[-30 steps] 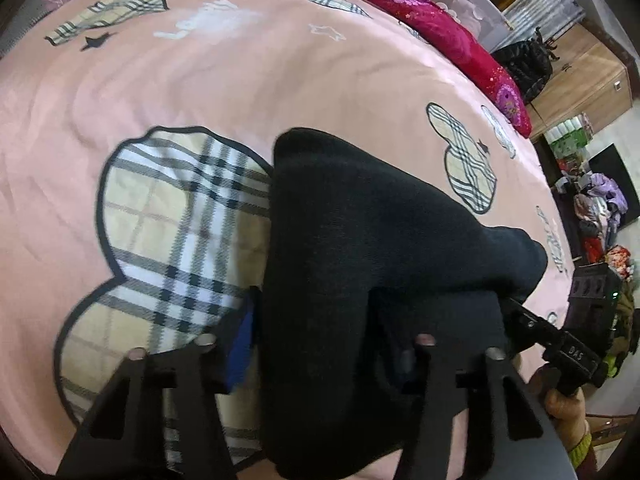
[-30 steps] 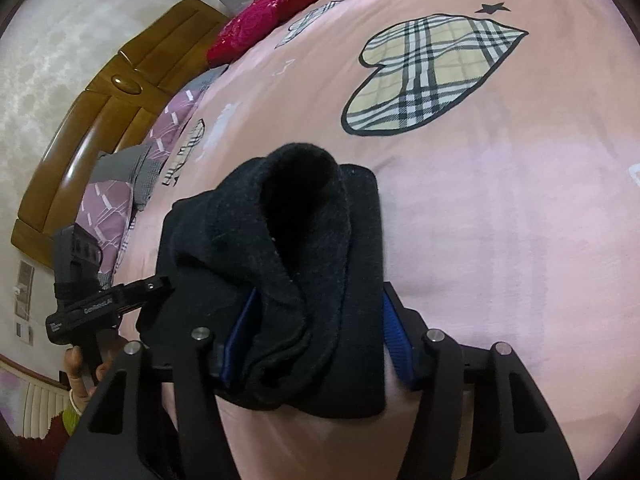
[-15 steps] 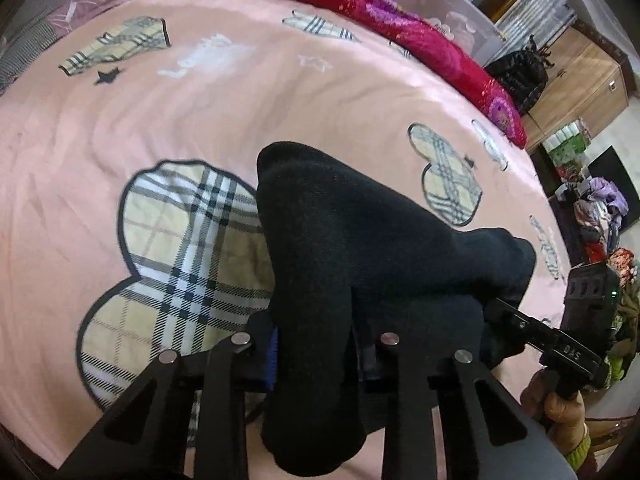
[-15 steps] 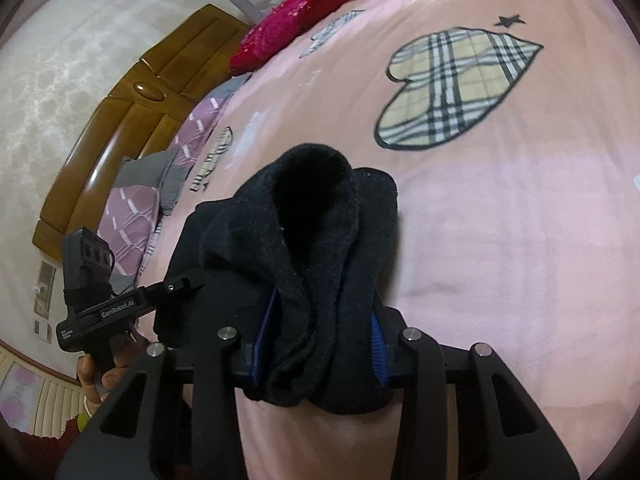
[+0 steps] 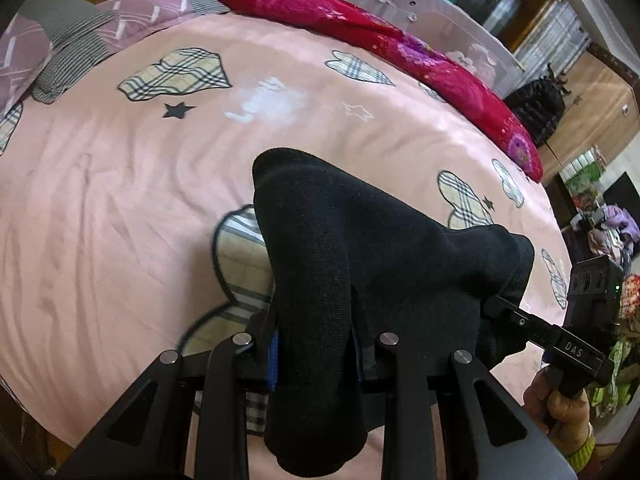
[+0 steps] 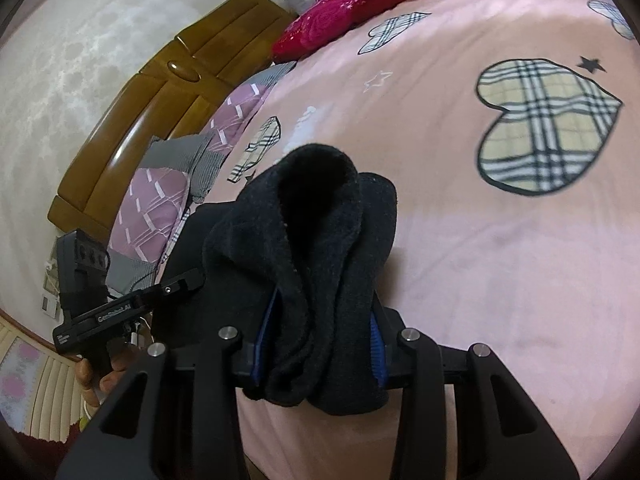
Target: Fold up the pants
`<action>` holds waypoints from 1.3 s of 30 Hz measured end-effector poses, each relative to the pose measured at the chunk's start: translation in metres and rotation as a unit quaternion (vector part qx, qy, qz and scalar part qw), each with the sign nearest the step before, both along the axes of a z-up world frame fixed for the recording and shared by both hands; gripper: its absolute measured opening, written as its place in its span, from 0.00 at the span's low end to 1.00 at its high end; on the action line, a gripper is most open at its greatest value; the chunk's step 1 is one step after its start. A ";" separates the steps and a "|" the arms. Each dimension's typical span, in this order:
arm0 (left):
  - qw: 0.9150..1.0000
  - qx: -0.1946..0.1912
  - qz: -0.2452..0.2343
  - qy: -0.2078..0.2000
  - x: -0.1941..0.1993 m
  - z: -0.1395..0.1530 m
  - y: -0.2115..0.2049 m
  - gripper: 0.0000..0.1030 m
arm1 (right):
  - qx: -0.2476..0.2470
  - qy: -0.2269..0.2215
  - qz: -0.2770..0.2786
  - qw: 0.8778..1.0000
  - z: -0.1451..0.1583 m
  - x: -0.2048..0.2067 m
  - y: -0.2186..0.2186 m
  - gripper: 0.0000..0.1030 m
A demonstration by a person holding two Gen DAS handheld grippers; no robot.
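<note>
Left wrist view. The black pants [image 5: 360, 264] are gathered into a thick, folded bundle that rises ahead of the left gripper [image 5: 316, 356], above the pink bedspread [image 5: 120, 200] of the bed. The gripper is pressed in on one end of the bundle, its blue-padded fingers [image 5: 273, 364] narrowed to the thickness of the cloth, with a fold hanging below them. To the right of this gripper, the far end of the bundle runs to the right gripper [image 5: 508, 314], whose fingertips are buried in fabric. A plaid heart patch [image 5: 236, 272] lies under the bundle to the left; a red blanket [image 5: 400, 52] and purple-grey pillows [image 5: 60, 36] lie far ahead.

Right wrist view. The right gripper [image 6: 320, 344] pinches the other end of the pants [image 6: 316, 240], the cloth rolled up between its blue pads [image 6: 376, 344] and bulging ahead of them. To its left, the left gripper [image 6: 188, 282] meets the same bundle. A wooden headboard [image 6: 160, 92] stands far ahead to the left.

Progress. Judging from the doubled layers, at least one fold appears made, and the garment seems held off the bed between both grippers. What likely remains is to lay the bundle flat, square its edges and release; whether a further fold is needed cannot be told.
</note>
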State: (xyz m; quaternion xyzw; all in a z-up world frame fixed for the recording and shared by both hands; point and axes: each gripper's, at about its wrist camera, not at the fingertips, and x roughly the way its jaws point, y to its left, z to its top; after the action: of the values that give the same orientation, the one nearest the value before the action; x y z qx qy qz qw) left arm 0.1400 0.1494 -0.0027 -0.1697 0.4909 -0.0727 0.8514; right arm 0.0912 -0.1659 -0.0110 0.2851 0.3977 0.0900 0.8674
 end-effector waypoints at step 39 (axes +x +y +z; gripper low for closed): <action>0.986 0.150 0.066 -0.020 -0.071 -0.016 -0.008 0.73 | -0.175 -0.038 0.045 0.983 0.013 -0.024 0.038 0.82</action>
State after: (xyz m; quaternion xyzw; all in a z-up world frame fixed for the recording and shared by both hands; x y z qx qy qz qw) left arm 0.0689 0.1417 -0.0190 -0.0703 0.4669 0.0550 0.8798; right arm 0.0670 -0.1277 0.0017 0.1071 0.3870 0.0688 0.9133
